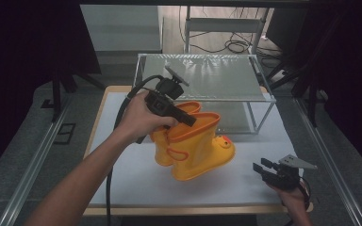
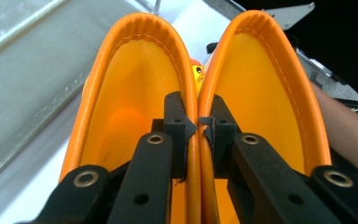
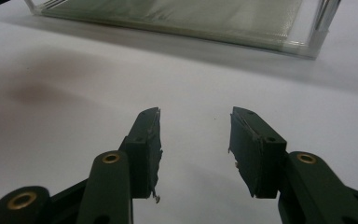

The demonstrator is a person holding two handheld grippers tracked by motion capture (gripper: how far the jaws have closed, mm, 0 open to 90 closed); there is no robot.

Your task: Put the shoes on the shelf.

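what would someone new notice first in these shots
The pair of yellow rain boots at the table's middle, tilted and lifted by the left gripper, whose jaws pinch the two orange rims together. Behind them stands a clear shelf rack. The right gripper rests open near the front right corner.

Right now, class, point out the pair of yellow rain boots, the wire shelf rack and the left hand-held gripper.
pair of yellow rain boots (image 1: pixel 202 157), high view, side of the nearer boot.
wire shelf rack (image 1: pixel 207 77), high view, top shelf.
left hand-held gripper (image 2: pixel 198 126), left gripper view, between its fingertips.

Dark curtains (image 1: pixel 23 42) surround a white-topped table (image 1: pixel 136 183); cables (image 1: pixel 235 46) litter the floor.
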